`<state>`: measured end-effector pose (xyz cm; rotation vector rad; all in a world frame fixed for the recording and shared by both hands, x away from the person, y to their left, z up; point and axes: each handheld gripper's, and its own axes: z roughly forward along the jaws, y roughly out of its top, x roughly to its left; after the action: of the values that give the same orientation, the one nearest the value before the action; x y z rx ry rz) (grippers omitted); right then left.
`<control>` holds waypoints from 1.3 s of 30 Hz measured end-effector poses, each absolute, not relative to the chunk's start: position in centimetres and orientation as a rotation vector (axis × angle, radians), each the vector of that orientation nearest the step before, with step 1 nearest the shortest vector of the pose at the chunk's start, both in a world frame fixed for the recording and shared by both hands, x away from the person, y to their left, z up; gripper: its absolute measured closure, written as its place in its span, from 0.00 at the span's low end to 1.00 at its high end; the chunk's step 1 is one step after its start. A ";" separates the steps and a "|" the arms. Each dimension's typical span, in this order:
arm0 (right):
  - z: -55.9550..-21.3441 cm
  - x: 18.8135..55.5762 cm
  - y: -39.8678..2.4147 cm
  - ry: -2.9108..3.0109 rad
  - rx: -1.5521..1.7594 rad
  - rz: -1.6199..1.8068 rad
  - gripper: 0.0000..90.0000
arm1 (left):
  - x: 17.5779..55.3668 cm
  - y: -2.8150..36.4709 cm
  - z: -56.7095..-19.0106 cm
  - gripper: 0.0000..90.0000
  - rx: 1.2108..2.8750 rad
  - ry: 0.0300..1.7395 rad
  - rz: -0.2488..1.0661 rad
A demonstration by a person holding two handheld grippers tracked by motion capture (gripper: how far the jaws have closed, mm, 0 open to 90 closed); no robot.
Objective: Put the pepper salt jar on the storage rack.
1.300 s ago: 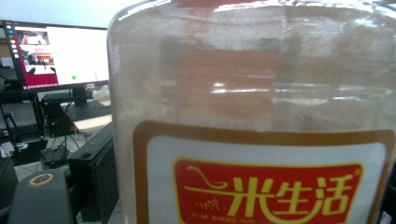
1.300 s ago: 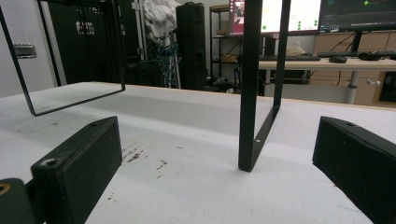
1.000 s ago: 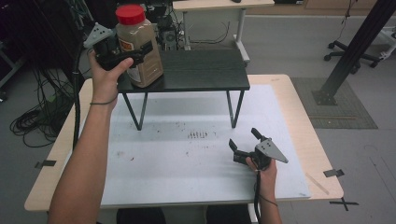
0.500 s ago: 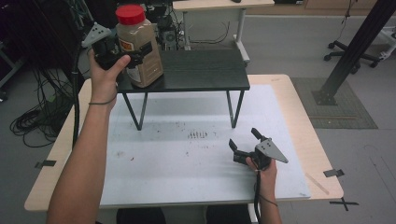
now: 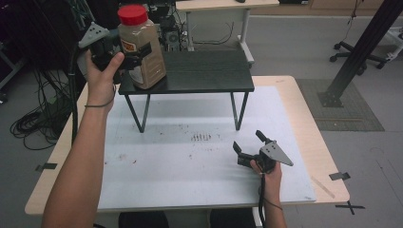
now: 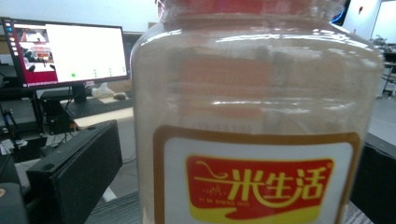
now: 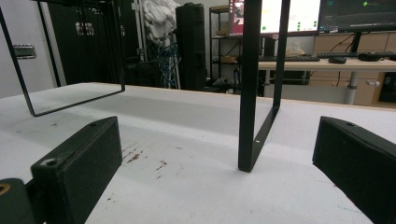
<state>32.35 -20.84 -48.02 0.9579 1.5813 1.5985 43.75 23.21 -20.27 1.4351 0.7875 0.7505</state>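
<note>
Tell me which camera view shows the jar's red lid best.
The high view: the whole red lid sits atop the jar on the black stand, beside the left gripper. The left gripper view catches just its blurred lower edge. The right gripper view faces the stand's legs.

jar (image 6: 257, 116), red label patch (image 6: 259, 186) reading "米生活", smaller print beneath unreadable

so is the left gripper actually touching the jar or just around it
Cannot tell. In the high view the left gripper straddles the jar, but no view plainly shows a pad meeting the plastic; a gap shows beside the left jaw.
</note>
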 end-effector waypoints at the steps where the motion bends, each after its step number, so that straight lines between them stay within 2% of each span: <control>1: -48.0 32.3 -20.8 1.581 0.958 1.599 0.01 | 43.7 23.3 -20.2 0.00 1.435 0.787 0.756; 22: -48.0 32.4 -20.8 1.581 0.964 1.594 0.01 | 41.5 24.4 -19.8 0.00 1.435 0.795 0.785; 39: -48.0 32.4 -20.8 1.582 0.968 1.597 0.01 | 37.9 25.6 -21.0 0.00 1.413 0.808 0.797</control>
<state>32.38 -20.83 -48.00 0.9677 1.5821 1.5970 37.88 25.60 -21.00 1.4132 0.8080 0.7965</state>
